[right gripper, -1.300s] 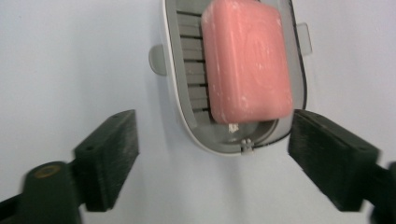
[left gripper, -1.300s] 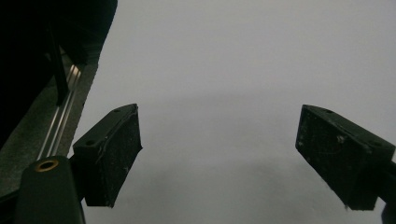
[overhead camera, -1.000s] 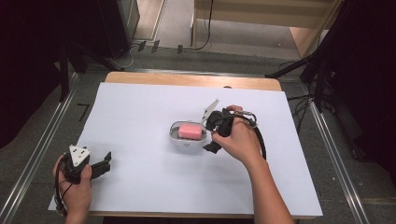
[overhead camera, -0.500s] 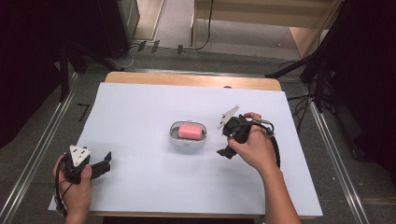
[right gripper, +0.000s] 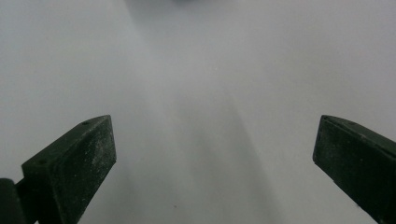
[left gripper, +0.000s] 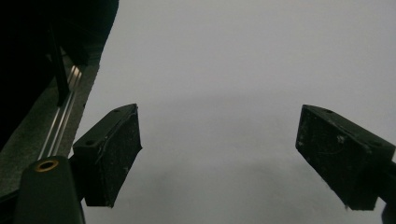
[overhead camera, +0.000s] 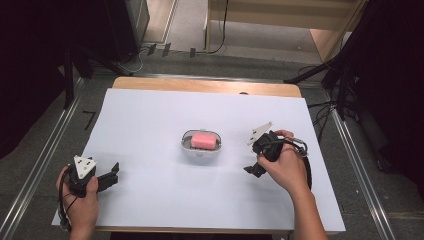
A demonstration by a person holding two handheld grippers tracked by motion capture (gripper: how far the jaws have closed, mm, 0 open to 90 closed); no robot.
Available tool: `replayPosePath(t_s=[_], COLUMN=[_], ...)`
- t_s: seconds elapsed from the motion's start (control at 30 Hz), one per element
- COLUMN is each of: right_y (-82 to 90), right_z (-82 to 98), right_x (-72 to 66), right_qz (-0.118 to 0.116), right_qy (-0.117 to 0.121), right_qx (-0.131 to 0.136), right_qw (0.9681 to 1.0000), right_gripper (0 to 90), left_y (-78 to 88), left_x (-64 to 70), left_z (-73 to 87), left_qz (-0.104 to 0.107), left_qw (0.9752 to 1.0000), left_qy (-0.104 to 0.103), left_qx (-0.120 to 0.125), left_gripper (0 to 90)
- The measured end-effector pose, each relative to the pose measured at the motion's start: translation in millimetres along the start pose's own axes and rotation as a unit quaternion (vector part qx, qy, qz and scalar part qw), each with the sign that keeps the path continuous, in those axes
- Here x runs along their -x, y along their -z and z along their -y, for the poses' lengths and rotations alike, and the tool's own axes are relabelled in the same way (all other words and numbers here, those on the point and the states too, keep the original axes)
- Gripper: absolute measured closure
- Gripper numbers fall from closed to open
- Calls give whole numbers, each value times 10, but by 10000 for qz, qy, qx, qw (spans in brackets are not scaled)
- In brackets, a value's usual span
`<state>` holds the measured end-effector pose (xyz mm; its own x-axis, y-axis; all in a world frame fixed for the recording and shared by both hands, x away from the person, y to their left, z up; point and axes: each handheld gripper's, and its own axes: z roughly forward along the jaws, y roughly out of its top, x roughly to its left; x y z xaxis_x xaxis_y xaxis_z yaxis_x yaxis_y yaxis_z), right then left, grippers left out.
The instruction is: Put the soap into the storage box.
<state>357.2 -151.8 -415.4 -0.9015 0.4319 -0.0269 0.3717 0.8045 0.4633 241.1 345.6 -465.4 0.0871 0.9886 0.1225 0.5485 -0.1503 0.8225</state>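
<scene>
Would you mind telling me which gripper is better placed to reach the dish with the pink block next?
Probably the right. The right gripper sits just beside the dish holding the pink block, jaws open. The left gripper rests open near the table's front left corner, much farther away.

A wooden table carries a white sheet, with a small soap dish mid-sheet

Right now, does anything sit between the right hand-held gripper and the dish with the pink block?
Nothing visible does. The right hand-held gripper is off to the side of the dish holding the pink block, jaws open and empty, with bare white table surface between them.
</scene>
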Motion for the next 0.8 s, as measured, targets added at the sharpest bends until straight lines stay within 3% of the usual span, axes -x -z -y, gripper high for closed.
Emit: replayPosePath(t_s=[0.8], right_y=[50], right_z=[683], right_x=[3], right_qz=[150], right_qy=[-627], right_qx=[203], right_qw=[9977], right_gripper=[0], left_y=[1], left_x=[9], left_z=[-1], left_qz=[-19], left_qw=[10000], left_qy=[-74], left_qx=[-1], left_gripper=[149])
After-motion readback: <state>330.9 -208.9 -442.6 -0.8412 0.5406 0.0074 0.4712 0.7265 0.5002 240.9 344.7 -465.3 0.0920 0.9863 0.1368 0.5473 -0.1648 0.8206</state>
